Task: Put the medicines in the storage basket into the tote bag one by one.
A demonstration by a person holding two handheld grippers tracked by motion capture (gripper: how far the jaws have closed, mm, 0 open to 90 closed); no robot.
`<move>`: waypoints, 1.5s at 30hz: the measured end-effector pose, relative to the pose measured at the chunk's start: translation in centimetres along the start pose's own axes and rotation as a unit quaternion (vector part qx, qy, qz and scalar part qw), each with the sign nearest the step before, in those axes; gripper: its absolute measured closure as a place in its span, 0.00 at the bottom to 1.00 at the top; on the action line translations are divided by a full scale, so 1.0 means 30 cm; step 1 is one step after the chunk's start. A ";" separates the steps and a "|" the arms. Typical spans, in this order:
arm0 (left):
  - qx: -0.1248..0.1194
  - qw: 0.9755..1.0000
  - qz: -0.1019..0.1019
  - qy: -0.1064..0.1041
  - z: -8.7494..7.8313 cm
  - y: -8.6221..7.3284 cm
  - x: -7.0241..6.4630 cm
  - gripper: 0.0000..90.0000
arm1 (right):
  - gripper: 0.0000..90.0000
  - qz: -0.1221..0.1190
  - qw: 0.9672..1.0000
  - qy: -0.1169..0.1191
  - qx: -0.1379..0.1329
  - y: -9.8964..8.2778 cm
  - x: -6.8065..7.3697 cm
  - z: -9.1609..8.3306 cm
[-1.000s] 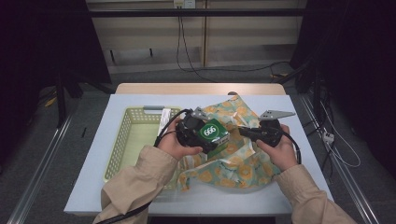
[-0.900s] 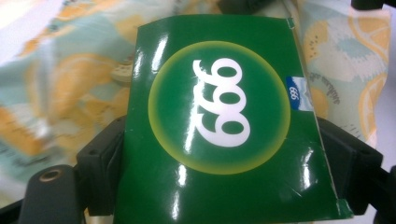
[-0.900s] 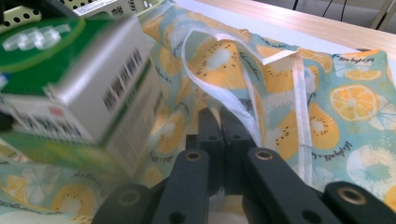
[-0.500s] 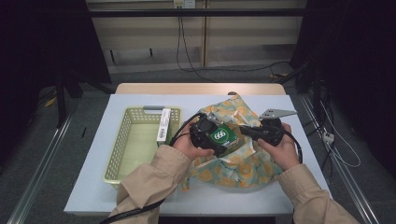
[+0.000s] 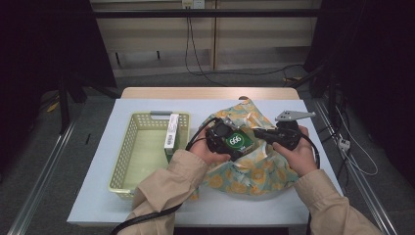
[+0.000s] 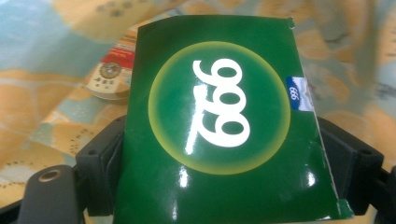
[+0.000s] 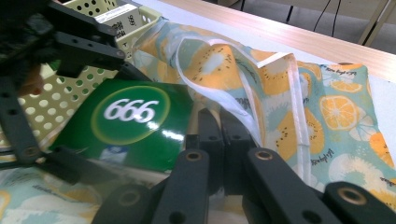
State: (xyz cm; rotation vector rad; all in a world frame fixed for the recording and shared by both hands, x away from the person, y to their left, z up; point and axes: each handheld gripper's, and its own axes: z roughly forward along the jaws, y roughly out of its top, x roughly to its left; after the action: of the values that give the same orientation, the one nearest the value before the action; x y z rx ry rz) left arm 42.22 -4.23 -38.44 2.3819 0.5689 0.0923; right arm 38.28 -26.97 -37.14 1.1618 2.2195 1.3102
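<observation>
Packing the flat green "999" carton into the orange-print fabric drawstring bag.
Left gripper is clamping the carton mid-frame over the bag; right gripper, jaws together, is pinching the bag's rim. Carton not yet inside; white box waiting in yellow plastic basket.

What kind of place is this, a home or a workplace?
Most likely a lab or recording room, not a home. A plain white table stands between metal rails on the floor, cables hang down a bare wall panel, and the surroundings are dark.
</observation>
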 end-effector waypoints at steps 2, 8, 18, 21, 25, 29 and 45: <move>-0.002 1.000 -0.003 -0.002 0.011 0.005 0.008 0.19 | 0.99 0.000 1.000 -0.001 0.001 0.001 -0.002 -0.004; -0.006 1.000 0.004 -0.003 0.052 0.034 0.014 0.18 | 0.99 0.002 1.000 0.001 0.001 0.003 -0.009 -0.011; -0.047 0.998 -0.037 -0.023 0.043 0.047 0.032 0.13 | 0.99 0.007 1.000 0.000 -0.003 -0.004 -0.024 -0.010; -0.040 0.999 -0.029 -0.016 -0.012 0.041 0.038 0.14 | 0.99 0.011 1.000 0.000 -0.001 -0.013 -0.024 -0.002; -0.040 0.999 -0.031 -0.006 -0.088 0.017 0.045 0.13 | 0.99 0.010 1.000 0.000 0.003 -0.022 -0.016 0.008; -0.045 0.999 -0.027 0.007 -0.174 -0.016 0.059 0.13 | 0.99 0.008 1.000 0.000 0.005 -0.026 -0.008 0.010; -0.041 0.992 -0.077 0.092 -0.418 -0.229 0.200 0.13 | 0.99 -0.002 1.000 0.000 0.015 -0.035 0.024 0.028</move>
State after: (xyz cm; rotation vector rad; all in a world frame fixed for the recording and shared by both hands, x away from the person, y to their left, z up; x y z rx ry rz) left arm 42.37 10.52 -33.66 2.2561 0.8179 0.2639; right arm 37.85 -26.21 -38.36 1.1684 2.2478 1.2791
